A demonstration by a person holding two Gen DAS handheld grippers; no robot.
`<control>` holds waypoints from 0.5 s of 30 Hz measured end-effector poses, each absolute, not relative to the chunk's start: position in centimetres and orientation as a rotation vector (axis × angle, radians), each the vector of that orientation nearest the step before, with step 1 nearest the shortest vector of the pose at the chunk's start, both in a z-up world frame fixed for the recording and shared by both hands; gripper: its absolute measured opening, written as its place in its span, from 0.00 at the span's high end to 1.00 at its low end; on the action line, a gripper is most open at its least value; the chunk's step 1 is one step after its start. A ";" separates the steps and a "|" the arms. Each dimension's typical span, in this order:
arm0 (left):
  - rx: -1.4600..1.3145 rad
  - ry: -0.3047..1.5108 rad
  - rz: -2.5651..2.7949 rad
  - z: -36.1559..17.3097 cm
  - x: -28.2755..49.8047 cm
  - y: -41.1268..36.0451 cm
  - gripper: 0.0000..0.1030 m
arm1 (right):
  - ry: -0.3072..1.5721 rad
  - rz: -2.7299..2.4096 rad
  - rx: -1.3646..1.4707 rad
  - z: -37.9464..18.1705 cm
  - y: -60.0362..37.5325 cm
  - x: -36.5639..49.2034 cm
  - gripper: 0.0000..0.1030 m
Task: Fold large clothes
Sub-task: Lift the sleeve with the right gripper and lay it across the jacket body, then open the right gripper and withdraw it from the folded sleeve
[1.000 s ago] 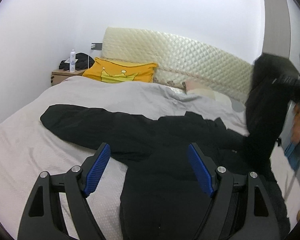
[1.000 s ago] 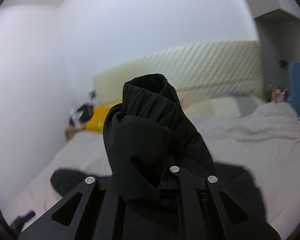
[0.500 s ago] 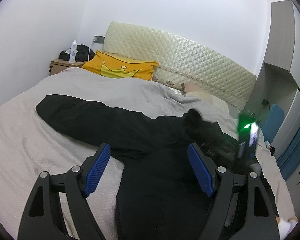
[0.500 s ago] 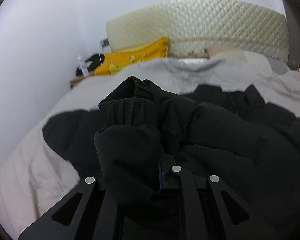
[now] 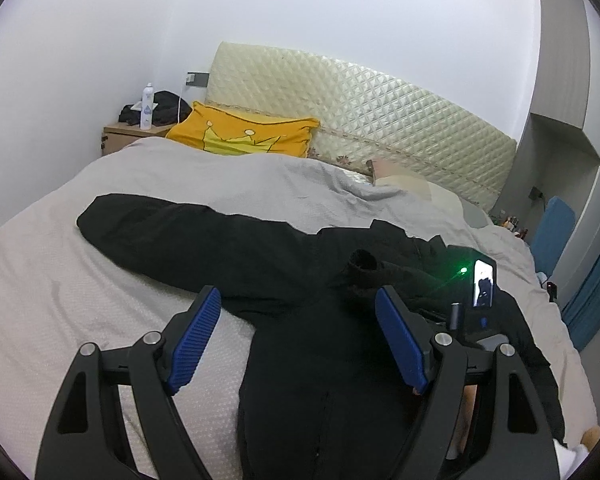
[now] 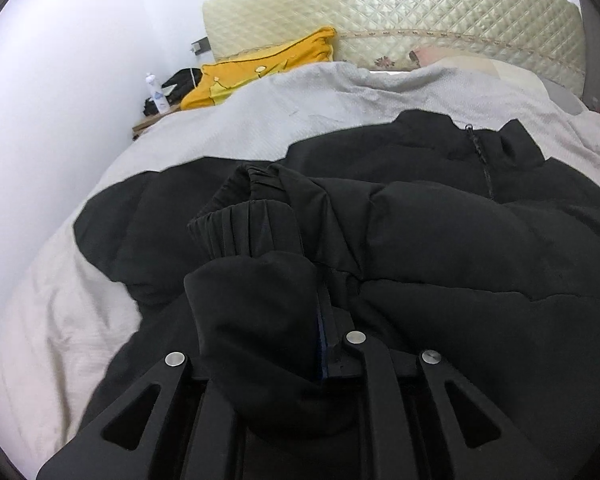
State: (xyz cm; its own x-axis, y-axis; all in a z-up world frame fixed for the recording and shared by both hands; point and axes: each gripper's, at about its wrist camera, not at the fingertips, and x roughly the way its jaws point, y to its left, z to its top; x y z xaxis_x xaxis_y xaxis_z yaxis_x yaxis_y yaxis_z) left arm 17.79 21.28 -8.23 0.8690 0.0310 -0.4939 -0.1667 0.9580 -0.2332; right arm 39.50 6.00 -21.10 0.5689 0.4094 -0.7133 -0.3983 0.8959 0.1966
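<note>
Black jacket point(image 5: 308, 344) is spread out on the bed point(image 5: 60, 288), one sleeve point(image 6: 260, 248) folded across its chest. Right gripper point(image 6: 324, 344) has that sleeve's cuff pinched, jaws just starting to ease apart. Left gripper point(image 5: 300, 344) hovers over the jacket wide open, holding nothing.

Can't really see the right gripper point(image 6: 324, 332) fingertips, they're buried under the bunched black sleeve point(image 6: 256, 280), only a thin blue sliver of pad peeks out. The black jacket point(image 5: 324, 380) runs off the frame at 6 o'clock in the left wrist view, so its hem is cut off. The label on the white bottle point(image 5: 147, 106) at 10 o'clock is too small to read. Whatever's on the little lit phone screen point(image 5: 483, 289) at 3 o'clock, no idea.
</note>
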 end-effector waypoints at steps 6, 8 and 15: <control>-0.280 0.487 0.064 -7.7 17.2 20.7 0.22 | 0.838 0.525 0.016 -18.2 4.8 37.8 0.47; -0.270 0.491 0.068 -7.6 17.3 20.4 0.22 | 0.831 0.535 0.021 -17.5 4.3 37.3 0.16; -0.230 0.495 0.083 -6.2 16.9 18.5 0.22 | 0.744 0.501 0.053 -12.9 0.6 35.5 0.16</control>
